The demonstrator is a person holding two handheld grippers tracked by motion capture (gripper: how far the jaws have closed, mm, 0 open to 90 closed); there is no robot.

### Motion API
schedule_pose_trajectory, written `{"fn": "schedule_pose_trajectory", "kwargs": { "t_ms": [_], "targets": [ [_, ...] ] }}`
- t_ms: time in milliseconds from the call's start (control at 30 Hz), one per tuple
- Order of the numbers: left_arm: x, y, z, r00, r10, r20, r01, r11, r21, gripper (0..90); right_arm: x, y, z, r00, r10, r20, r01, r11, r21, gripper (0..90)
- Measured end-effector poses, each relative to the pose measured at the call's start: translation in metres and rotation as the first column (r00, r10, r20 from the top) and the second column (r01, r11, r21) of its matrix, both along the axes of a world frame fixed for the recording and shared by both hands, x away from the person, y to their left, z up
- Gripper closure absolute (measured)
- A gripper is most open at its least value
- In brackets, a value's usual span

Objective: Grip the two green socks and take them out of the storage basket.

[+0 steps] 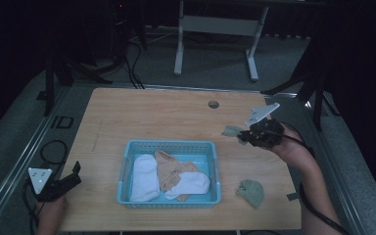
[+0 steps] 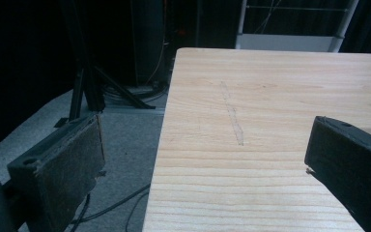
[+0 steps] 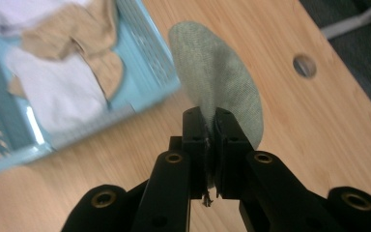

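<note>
My right gripper [image 3: 210, 126] is clamped on a green sock [image 3: 220, 82], held above the table [image 1: 142, 117] right of the blue basket [image 1: 210, 147]. Sock's long axis runs leftward from the jaws, toward the basket. My left gripper [image 2: 200, 159] gapes wide at near left, nothing between its jaws.

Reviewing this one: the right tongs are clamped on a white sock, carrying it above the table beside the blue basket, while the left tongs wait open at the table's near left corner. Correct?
Not quite. The sock clamped in the right tongs is grey-green, not white, as the right gripper view shows; the white socks lie in the blue basket. The rest holds: the left tongs wait open.
</note>
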State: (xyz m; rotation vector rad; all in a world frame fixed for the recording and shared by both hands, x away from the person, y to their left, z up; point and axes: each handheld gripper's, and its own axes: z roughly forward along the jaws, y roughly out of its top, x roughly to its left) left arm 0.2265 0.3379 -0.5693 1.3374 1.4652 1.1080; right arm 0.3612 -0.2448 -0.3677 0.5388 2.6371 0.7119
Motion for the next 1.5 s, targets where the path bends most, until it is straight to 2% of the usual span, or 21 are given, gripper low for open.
{"fn": "schedule_pose_trajectory", "kwargs": {
  "t_ms": [200,500,967,1167,1333,1500],
  "targets": [
    [0.000,0.000,0.000,1.0000,0.000,-0.001,0.000,1.0000,-0.001,0.7,0.007,-0.018,-0.018,0.9985,-0.045,-0.031,0.045,0.9988,0.020,84.8],
    [0.000,0.000,0.000,1.0000,0.000,0.000,0.000,1.0000,0.001,0.7,0.017,-0.031,-0.043,0.9926,-0.105,-0.060,0.107,0.9938,0.030,84.8],
    [0.000,0.000,0.000,1.0000,0.000,0.001,0.000,1.0000,0.001,0.7,0.026,-0.034,-0.093,0.9814,-0.142,-0.129,0.144,0.9895,0.006,84.8],
    [0.000,0.000,0.000,1.0000,0.000,0.001,0.000,1.0000,0.003,0.7,0.025,-0.030,-0.125,0.9729,-0.156,-0.171,0.152,0.9877,-0.037,84.6],
    [0.000,0.000,0.000,1.0000,-0.001,0.000,0.001,1.0000,0.000,0.7,0.020,-0.030,-0.141,0.9658,-0.143,-0.216,0.143,0.9896,-0.017,84.2],
    [0.000,-0.001,0.000,1.0000,0.000,-0.001,0.000,1.0000,0.003,0.7,0.017,-0.029,-0.152,0.9574,-0.149,-0.248,0.148,0.9887,-0.024,82.4]
  ]
}}
